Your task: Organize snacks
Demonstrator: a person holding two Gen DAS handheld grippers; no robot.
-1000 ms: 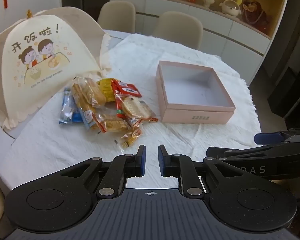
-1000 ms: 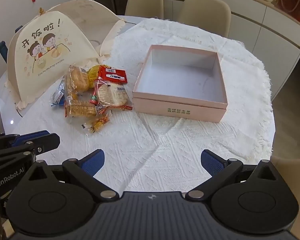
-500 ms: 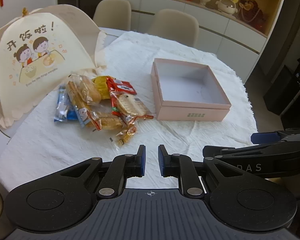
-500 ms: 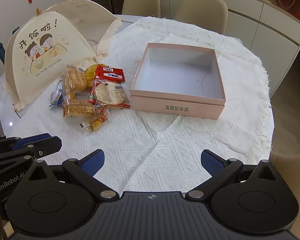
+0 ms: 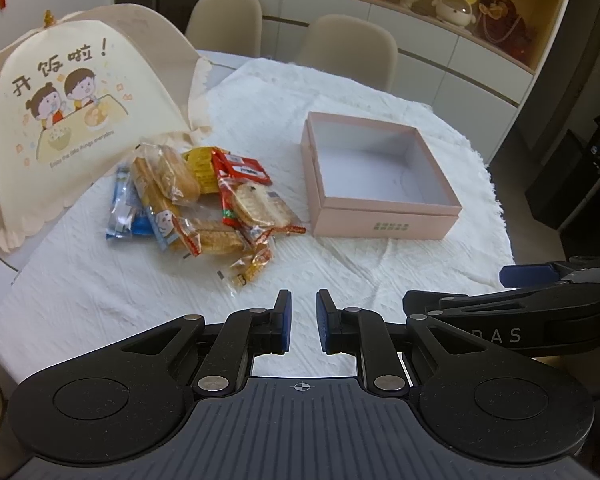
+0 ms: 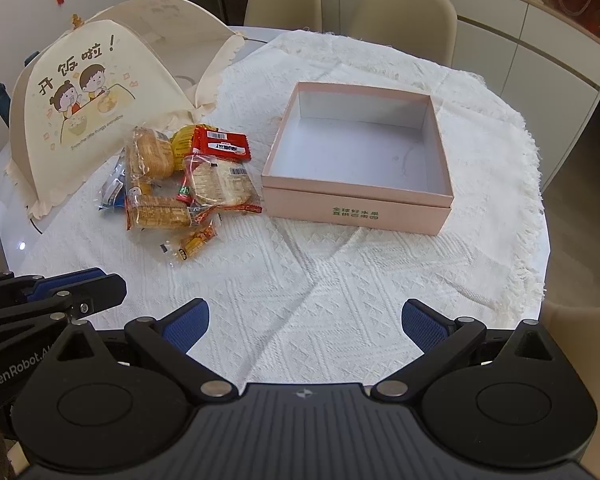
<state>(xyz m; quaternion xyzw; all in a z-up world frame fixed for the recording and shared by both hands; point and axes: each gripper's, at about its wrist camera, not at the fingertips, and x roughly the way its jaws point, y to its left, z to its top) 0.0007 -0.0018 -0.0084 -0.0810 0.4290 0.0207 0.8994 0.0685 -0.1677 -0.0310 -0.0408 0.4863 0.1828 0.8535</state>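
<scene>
I see a cream food cover [image 5: 72, 120] printed with two cartoon children on the white tablecloth [image 6: 340, 280], two beige chairs [image 6: 404, 16] behind, figurines [image 5: 456, 6] shelved.

Two beige chairs [image 6: 404, 16] stand behind the round table [image 6: 4, 176], before white cabinets [image 6: 552, 40] in daylight.

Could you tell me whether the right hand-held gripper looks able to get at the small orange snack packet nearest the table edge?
Probably yes: the right hand-held gripper is open, and only bare tablecloth lies before the orange packet.
</scene>
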